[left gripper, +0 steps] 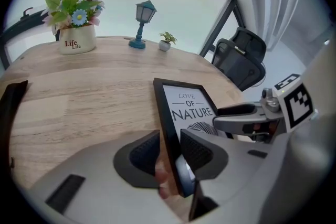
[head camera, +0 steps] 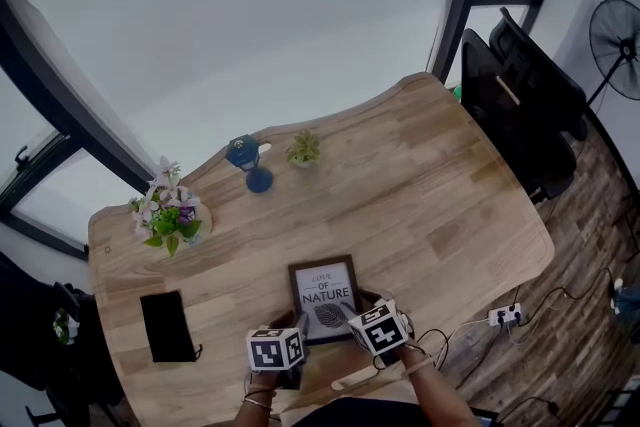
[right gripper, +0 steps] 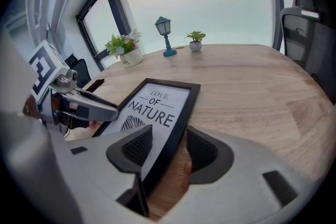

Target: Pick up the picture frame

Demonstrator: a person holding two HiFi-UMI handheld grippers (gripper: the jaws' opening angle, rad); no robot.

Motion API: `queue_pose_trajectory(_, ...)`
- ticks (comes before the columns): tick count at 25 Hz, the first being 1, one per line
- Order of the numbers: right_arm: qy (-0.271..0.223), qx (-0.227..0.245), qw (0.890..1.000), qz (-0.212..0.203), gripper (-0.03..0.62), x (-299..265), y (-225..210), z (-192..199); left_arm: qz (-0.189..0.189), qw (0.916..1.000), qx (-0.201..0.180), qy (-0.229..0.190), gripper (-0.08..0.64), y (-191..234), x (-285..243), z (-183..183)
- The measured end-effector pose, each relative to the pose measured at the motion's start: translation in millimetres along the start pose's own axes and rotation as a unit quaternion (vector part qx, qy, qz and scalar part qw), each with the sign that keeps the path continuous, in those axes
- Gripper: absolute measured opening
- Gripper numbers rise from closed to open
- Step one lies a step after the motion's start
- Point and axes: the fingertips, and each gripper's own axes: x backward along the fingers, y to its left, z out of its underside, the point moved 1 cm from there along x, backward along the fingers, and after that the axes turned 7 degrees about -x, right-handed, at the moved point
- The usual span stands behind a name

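The picture frame [head camera: 324,297], black-edged with the print "LOVE OF NATURE", lies near the front edge of the wooden desk [head camera: 430,205]. The left tongs [left gripper: 170,152] straddle its left border: one pad lies over the glass, the other stands just outside the edge with a thin gap, so the jaws are not clamped. The right tongs [right gripper: 170,149] straddle the right border the same way, with bare wood showing between the outer pad and the frame; these jaws are also apart. A flat black case [head camera: 167,325] lies to the left, apart from the frame. A flower pot [head camera: 168,213], a blue lamp ornament [head camera: 248,160] and a small potted plant [head camera: 303,149] stand well beyond it, towards the far edge. Black chairs [head camera: 520,105] stand off the desk's right end.
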Motion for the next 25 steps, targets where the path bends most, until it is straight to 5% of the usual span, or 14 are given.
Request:
queue_pose_trajectory(11, -0.007, -0.036, 0.999, 0.007, 0.146, 3.0, -7.4, 1.5, 0.001, 0.9998, 0.017, 0.006, 0.086, -6.5, 1.3, 4.8)
queue_pose_trajectory(25, -0.027, -0.024, 0.999, 0.010, 0.095, 13.9, -6.3, -3.8, 0.000, 1.0000, 0.005, 0.002, 0.080, -9.5, 10.1, 6.3)
